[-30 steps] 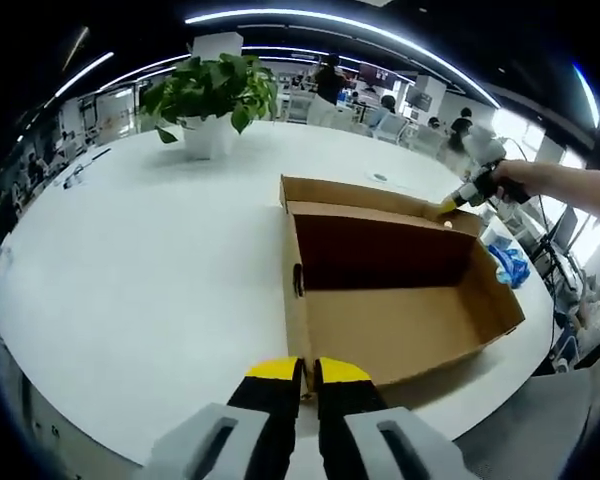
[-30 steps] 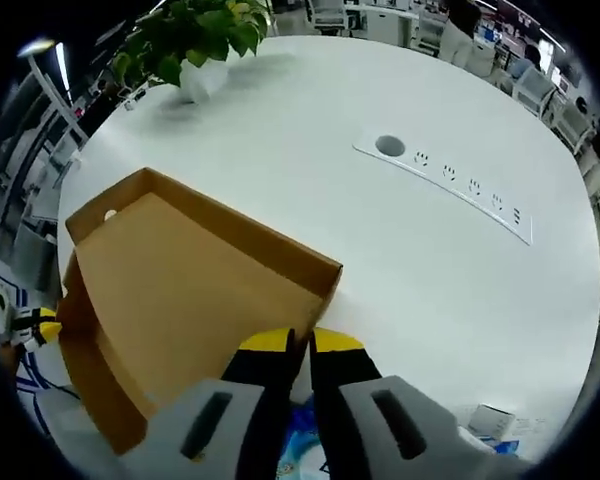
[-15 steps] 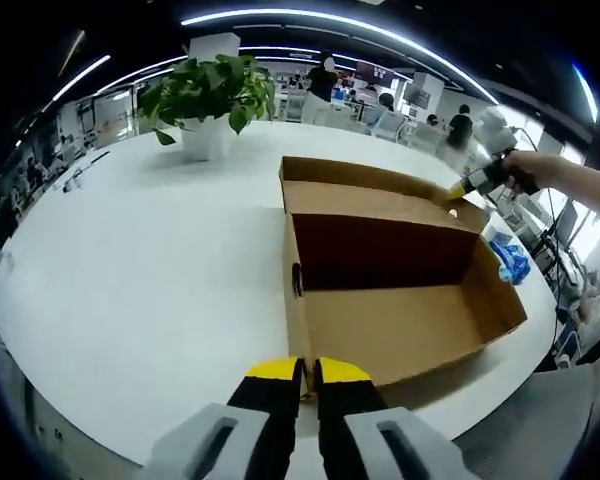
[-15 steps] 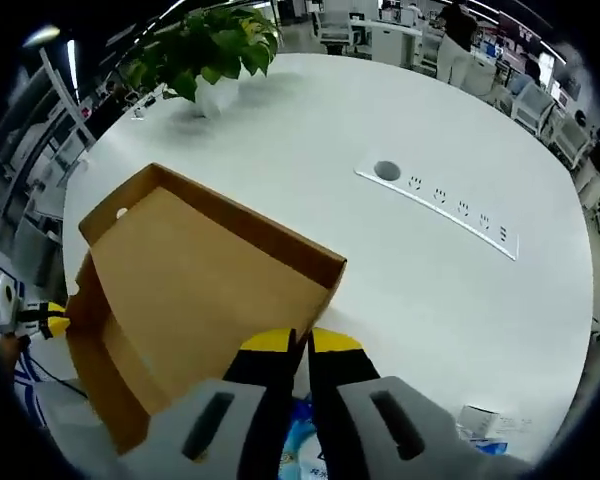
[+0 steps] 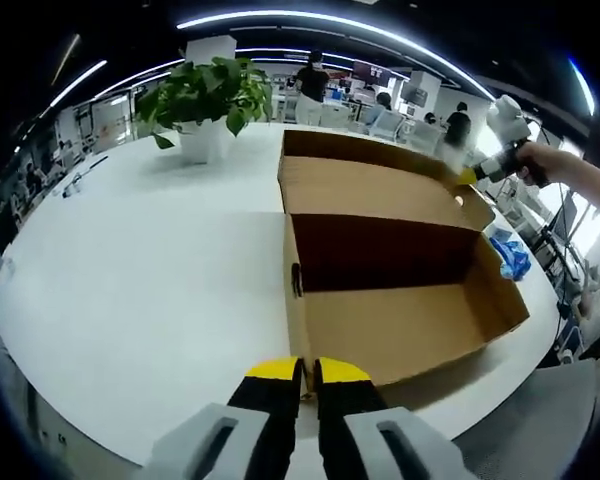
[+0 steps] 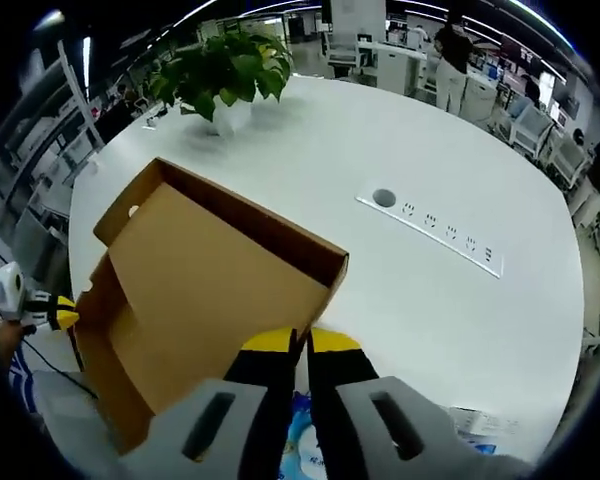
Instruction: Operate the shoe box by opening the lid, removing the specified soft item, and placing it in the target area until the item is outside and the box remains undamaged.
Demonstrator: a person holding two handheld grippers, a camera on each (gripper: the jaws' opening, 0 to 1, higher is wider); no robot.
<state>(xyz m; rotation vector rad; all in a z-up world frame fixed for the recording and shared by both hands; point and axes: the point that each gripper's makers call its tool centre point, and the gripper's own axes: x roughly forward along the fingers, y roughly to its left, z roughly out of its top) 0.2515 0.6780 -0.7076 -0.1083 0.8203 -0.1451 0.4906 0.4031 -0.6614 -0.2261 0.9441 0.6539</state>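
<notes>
Mostly hidden: the soft blue item sits at the bottom of the right gripper view, covered by the right gripper's own yellow-tipped fingers, so its shape is hard to make out; in the left gripper view it shows as a small blue bundle at the right of the frame, outside the box, just past its far end.
Cut off: the near wall of the brown cardboard shoe box drops behind the left gripper at bottom centre; whether the fingers pinch that wall cannot be told.
Box state: it lies open on the round white tabletop, and its interior shows bare cardboard.
Lid: the hinged cardboard lid is raised at the upper centre, its far corner at the right gripper's yellow tip, upper right of the left gripper view.
Left fingers: pressed together, only a thin dark gap between them.
Right fingers: pressed together on the lid's edge in the right gripper view.
Surroundings: a green leafy plant in a white pot stands on the tabletop at upper left, well apart from the box; a strip of sockets with a round hole is set into the tabletop right of centre.
Background: desks, chairs and standing people, blurred.
Writing: a small white packet at lower right bears print too small to read.
</notes>
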